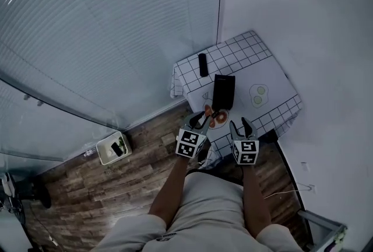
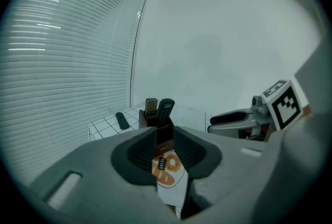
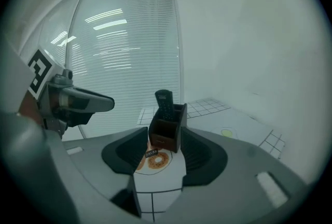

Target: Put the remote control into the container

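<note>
When reading from largest down, start with the table (image 1: 274,79), spread with a checked cloth and set into the corner between wall and blinds. Next, the container (image 1: 223,92): dark, box-shaped, upright near the cloth's middle, open at the top.

Left gripper (image 1: 205,118) held near the table's front edge, jaws about halfway apart, nothing between the pads. Right gripper (image 1: 241,126) just beside it, jaws spread wide, likewise empty.

One dark remote control (image 3: 165,103) standing on end inside the container, keypad end poking above the rim. A paler slim handset (image 2: 151,106) upright beside it. A second dark remote (image 1: 203,65), or something much like one, lying flat on the cloth beyond the container, toward the blinds and well apart from both grippers.

Judged light, rigid and smooth-shelled: no give under the pads, apt to slide or swivel if pinched at one end. Best taken across the two long edges near the middle, jaws brought low to the cloth, with little height to catch. Moderate squeeze, off the buttons. Tip end-down for the container's narrow mouth, clear of the pieces standing there.

Smallest, a doughnut print (image 3: 154,159) on the cloth just in front of the container.
</note>
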Action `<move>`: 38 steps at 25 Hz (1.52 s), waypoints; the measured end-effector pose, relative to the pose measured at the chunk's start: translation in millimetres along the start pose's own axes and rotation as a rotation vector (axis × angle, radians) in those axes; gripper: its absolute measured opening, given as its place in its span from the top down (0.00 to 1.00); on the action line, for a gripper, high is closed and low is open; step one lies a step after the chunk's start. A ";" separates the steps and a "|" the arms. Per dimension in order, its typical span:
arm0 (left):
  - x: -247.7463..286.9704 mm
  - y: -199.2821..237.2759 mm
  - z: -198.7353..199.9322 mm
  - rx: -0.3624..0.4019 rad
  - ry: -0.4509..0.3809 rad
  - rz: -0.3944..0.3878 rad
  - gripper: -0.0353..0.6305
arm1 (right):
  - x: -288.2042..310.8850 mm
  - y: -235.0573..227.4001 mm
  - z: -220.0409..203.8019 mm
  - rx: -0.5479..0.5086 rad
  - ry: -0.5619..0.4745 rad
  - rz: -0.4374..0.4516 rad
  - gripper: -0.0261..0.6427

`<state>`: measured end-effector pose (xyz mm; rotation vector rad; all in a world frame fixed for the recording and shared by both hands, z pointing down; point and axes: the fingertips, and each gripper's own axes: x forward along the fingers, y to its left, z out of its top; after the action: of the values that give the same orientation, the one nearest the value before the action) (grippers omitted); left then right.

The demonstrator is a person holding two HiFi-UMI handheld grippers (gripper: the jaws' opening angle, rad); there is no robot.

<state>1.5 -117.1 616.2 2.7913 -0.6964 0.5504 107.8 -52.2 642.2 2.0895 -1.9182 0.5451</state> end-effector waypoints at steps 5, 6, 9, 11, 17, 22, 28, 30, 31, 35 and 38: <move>-23.0 -39.8 -9.1 0.010 0.008 0.028 0.80 | -56.0 -15.2 -6.9 0.040 -0.051 -0.124 0.66; -26.4 -47.2 -14.4 0.025 0.016 0.027 0.80 | -65.3 -17.9 -9.6 0.050 -0.060 -0.143 0.66; -44.6 -59.0 -30.5 0.037 0.019 0.046 0.80 | -93.4 -19.0 -19.1 0.076 -0.081 -0.187 0.66; -56.4 -59.3 -31.5 0.024 0.005 0.080 0.80 | -106.8 -16.4 -18.5 0.038 -0.095 -0.211 0.66; -67.8 -71.4 -43.6 0.030 -0.010 0.090 0.86 | -124.0 16.5 -18.4 -0.085 -0.106 -0.194 0.70; -58.8 -76.9 -37.3 0.051 -0.002 0.050 0.94 | -114.8 35.2 -29.5 -0.070 -0.067 -0.161 0.72; -36.5 -59.9 -29.6 0.107 0.011 -0.041 0.94 | -94.6 4.7 -22.9 0.006 -0.035 -0.338 0.96; -28.9 -42.5 -24.8 0.105 0.016 -0.057 0.94 | -82.8 -2.6 -15.4 0.037 -0.035 -0.386 0.96; -25.4 -33.0 -22.0 0.103 0.020 -0.068 0.94 | -76.6 -2.3 -12.6 0.051 -0.038 -0.403 0.96; -6.2 7.9 -6.9 0.102 0.017 -0.124 0.94 | -45.7 11.8 -8.8 0.081 -0.022 -0.447 0.96; 8.9 35.9 9.7 0.112 0.001 -0.149 0.94 | -21.9 17.7 -1.7 0.097 -0.022 -0.481 0.96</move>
<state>-5.8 -154.7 615.1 2.9153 -0.4659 0.5781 88.7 -33.6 633.1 2.5080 -1.3418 0.5112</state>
